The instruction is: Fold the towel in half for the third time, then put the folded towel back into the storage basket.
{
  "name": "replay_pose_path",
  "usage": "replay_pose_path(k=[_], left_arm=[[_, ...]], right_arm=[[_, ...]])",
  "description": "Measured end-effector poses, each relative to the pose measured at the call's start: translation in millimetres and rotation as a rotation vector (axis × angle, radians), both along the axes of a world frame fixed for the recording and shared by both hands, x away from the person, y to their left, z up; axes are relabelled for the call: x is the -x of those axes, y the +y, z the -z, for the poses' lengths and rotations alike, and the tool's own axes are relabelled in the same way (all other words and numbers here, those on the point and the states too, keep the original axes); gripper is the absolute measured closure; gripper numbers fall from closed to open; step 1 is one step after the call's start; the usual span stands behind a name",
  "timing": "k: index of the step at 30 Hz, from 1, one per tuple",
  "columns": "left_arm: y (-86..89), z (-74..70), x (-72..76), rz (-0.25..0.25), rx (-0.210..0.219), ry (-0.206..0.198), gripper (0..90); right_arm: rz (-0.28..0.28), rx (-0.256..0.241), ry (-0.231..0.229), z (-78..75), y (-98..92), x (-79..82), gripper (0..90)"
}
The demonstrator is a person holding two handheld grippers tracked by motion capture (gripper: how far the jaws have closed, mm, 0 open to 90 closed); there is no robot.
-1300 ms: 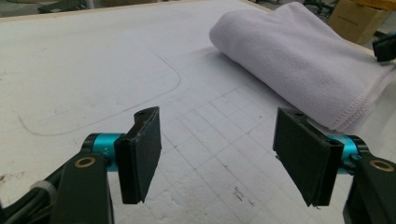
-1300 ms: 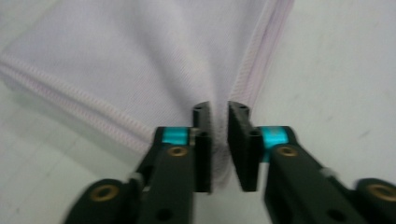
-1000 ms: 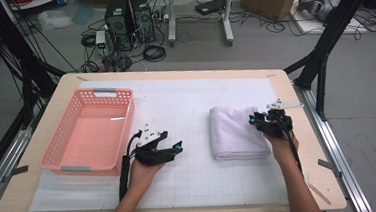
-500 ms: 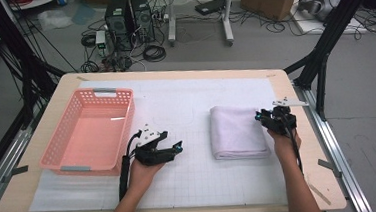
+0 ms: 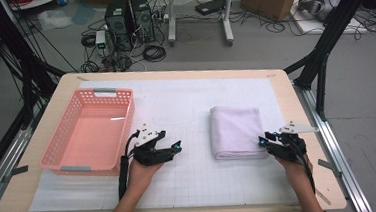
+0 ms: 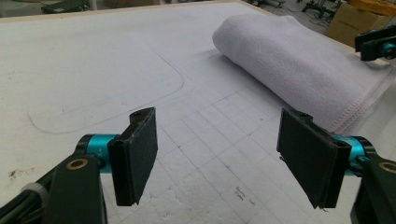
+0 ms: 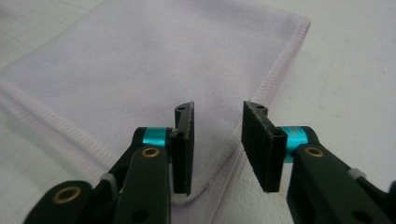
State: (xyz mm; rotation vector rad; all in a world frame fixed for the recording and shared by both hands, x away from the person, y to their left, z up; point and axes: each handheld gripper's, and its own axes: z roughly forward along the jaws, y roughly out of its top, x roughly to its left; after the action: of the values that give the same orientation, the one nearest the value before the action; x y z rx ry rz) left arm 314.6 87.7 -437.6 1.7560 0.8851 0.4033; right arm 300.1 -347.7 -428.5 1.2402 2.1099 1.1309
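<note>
- A folded pale-lilac towel [image 5: 237,131] lies right of centre on the white gridded mat [image 5: 186,111] that covers the table [image 5: 280,87]. Its long axis runs from the near edge toward the far edge, and its rounded fold faces the middle of the table.
- The right gripper [image 5: 267,141] sits just off the towel's near right corner, by far the closer of the two. In the right gripper view its tips [image 7: 215,140] hang directly over that hemmed corner, which points toward the camera between the two black pads.
- The right jaws stand partly parted, with a narrow gap and nothing pinched. Whether the pads already brush the cloth cannot be told.
- The left gripper [image 5: 175,147] rests on the mat near the front edge, between the pink basket [image 5: 93,130] and the towel and well apart from the cloth.
- In the left gripper view its jaws [image 6: 233,154] are spread wide and hold nothing. The towel [image 6: 299,70] stretches across the upper right of that view, ahead and to one side.
- Judging by the layout, the coming move turns on the right gripper closing on the near right corner. The towel's length would then trail away toward the far edge.
- The basket stands empty at the left side of the table.
</note>
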Motion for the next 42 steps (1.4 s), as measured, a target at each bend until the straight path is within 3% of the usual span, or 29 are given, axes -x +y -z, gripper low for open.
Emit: replay_pose_path(k=[7,12,15,24,42], left_arm=[[-1.8,0.8,0.1,0.011,0.001,0.014,23.5],[0.2,0.8,0.2,0.000,-0.001,0.016,19.4],[0.5,0.8,0.6,-0.001,0.005,0.013,18.9],[1.1,0.8,1.4,0.014,0.000,0.001,20.3],[3.7,2.4,-0.7,-0.009,0.005,0.009,19.6]], right_arm=[[0.023,0.000,-0.049,-4.5,-12.6,35.5,43.5],[0.049,-0.007,-0.064,-2.6,-22.1,47.2,27.3],[0.054,-0.026,-0.073,-2.3,-26.1,46.9,24.8],[0.031,-0.021,-0.076,-0.8,-25.6,43.1,23.7],[0.028,-0.031,-0.081,0.0,-26.8,43.7,23.1]])
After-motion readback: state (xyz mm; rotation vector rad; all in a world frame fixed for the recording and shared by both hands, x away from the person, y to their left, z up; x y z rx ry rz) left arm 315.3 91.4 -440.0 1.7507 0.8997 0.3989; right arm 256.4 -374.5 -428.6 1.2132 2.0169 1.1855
